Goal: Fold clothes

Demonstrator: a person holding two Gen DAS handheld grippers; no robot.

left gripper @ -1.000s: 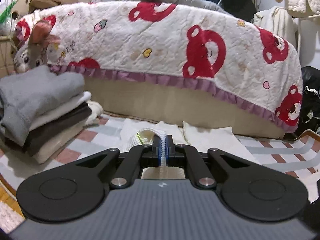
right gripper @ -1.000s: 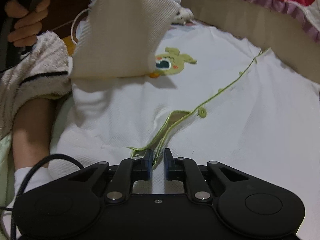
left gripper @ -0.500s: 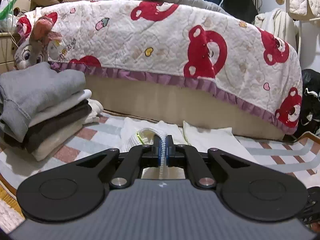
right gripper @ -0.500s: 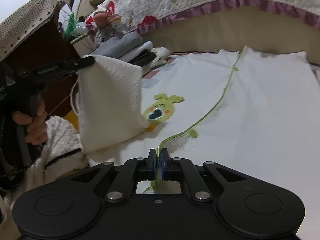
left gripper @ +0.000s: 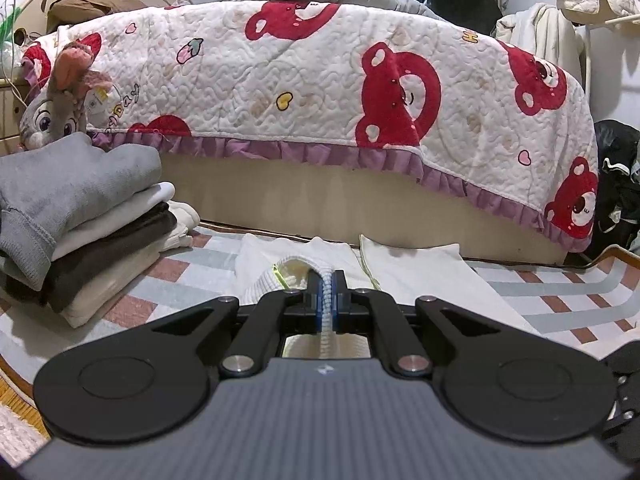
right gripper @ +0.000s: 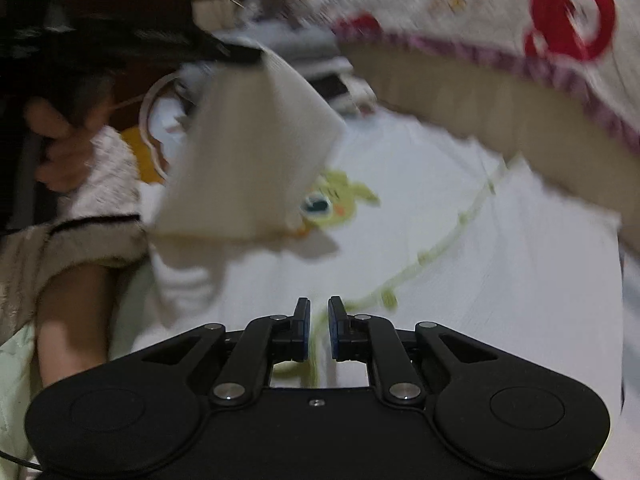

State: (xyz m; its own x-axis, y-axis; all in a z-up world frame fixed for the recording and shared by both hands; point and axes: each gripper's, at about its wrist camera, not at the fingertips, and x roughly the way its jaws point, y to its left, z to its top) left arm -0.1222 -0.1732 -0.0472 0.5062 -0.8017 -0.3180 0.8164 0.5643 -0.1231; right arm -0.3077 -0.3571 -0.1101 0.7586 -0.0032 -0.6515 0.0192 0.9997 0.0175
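Observation:
A white knit baby garment (right gripper: 460,248) with green trim and a yellow-green cartoon patch (right gripper: 340,202) lies spread on the mat. My left gripper (left gripper: 328,292) is shut on its ribbed sleeve cuff (left gripper: 298,270) and holds it raised; in the right wrist view the lifted sleeve (right gripper: 248,160) hangs over the garment's left side. My right gripper (right gripper: 319,312) is low over the green placket near the hem, its jaws slightly apart with nothing between them. The right wrist view is motion-blurred.
A stack of folded clothes (left gripper: 76,216) sits at the left on the striped mat (left gripper: 560,292). A bed with a red bear quilt (left gripper: 320,88) runs across the back. A plush rabbit (left gripper: 56,100) leans on it. The person's arm (right gripper: 68,280) is at the left.
My right gripper has opened and let go of the green trim edge, and it has swung with fast motion. My left gripper keeps hold of the raised sleeve cuff.

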